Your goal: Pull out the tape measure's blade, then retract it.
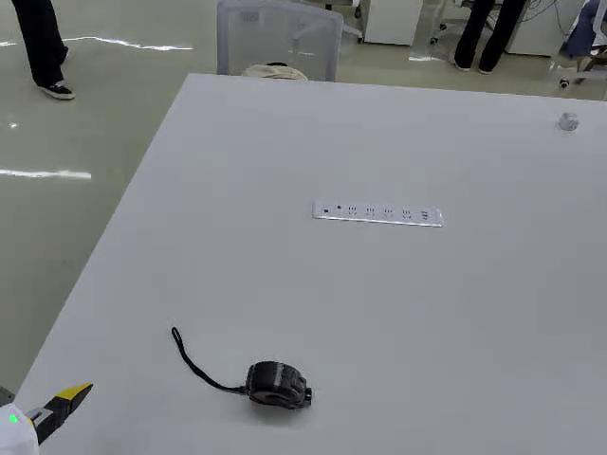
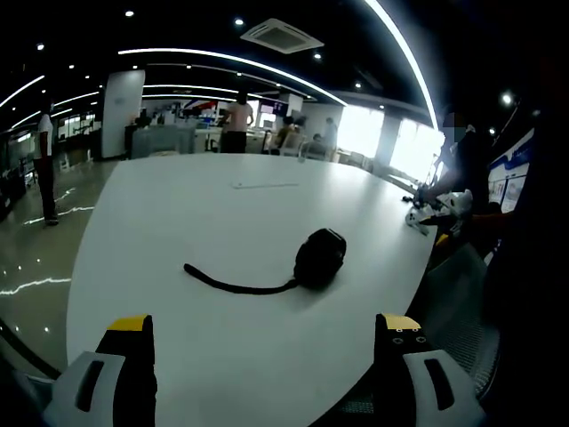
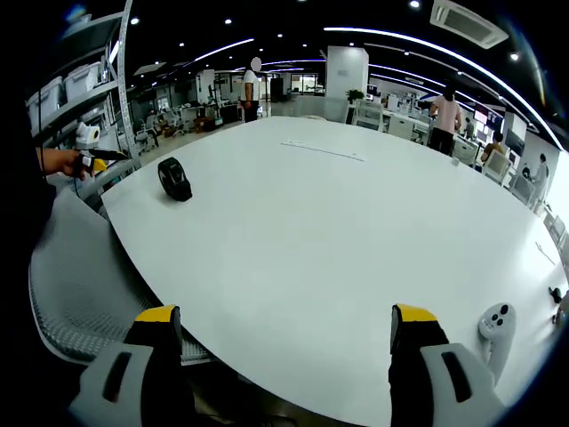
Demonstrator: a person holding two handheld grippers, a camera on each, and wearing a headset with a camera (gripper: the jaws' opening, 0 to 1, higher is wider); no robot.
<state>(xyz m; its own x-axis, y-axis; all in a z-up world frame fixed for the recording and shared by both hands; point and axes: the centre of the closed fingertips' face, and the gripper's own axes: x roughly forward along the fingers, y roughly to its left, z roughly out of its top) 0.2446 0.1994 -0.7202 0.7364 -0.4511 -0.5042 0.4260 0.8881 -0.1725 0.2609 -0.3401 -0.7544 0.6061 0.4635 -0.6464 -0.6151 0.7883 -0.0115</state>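
White table (image 1: 398, 313), black tape measure (image 1: 278, 383) lying flat, wrist strap (image 1: 194, 363) trailing

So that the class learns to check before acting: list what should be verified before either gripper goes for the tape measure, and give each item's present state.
1. Left gripper open and holding nothing: ok.
2. Right gripper open and holding nothing: ok.
3. Tape measure lies free on the table, apart from both grippers: ok.
4. Strap trails off to one side, not across the body: ok.
5. Blade drawn in: ok, none shows outside the body.
6. Which way the blade's tip faces: cannot tell.
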